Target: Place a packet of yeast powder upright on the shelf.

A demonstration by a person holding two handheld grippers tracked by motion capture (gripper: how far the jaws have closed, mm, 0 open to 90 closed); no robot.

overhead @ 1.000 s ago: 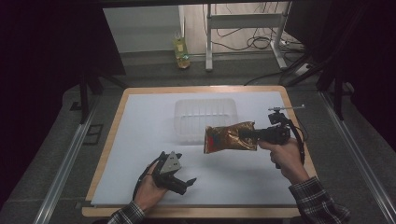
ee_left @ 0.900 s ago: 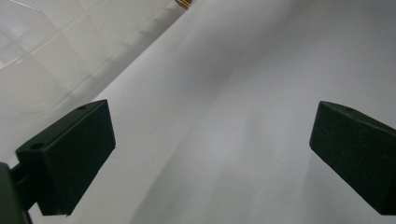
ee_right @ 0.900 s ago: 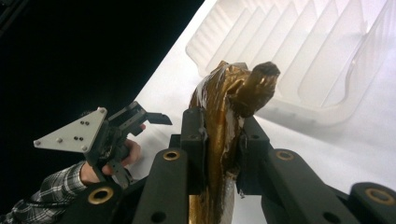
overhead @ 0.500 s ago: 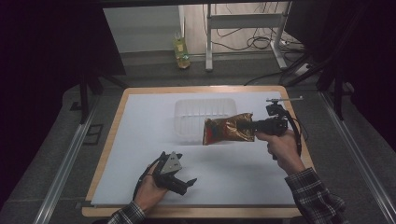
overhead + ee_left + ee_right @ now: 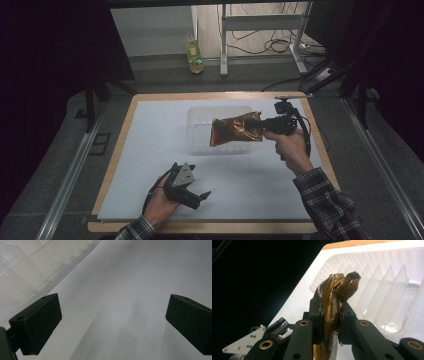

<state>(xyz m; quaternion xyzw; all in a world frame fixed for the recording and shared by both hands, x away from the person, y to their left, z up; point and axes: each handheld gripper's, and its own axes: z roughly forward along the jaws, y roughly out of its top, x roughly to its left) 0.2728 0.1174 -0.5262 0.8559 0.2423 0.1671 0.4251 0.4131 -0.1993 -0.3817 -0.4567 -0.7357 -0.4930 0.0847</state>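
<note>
A crinkled gold and red snack bag (image 5: 234,129) hangs level in the air, pinched at its right end by my right gripper (image 5: 261,126), which is shut on it. The bag hovers over the front right part of a clear plastic tray (image 5: 200,125) lying on the white sheet. In the right gripper view the bag (image 5: 334,290) stands edge-on between the jaws of the right gripper (image 5: 329,307), with the ribbed tray (image 5: 387,290) beyond it. My left gripper (image 5: 201,198) rests near the table's front edge, open and holding nothing. In the left gripper view the left gripper (image 5: 112,315) has its jaws wide apart, and the tray (image 5: 22,267) is at upper left.
A white sheet (image 5: 150,150) covers the wooden table (image 5: 112,150). Past the table's far edge a yellow-green bottle (image 5: 194,52) stands on the floor beside a metal frame (image 5: 223,45) and cables. Dark floor rails run along both sides.
My right gripper has carried the bag away from the person and slightly left, bringing it over the tray. The left gripper has stayed put.
</note>
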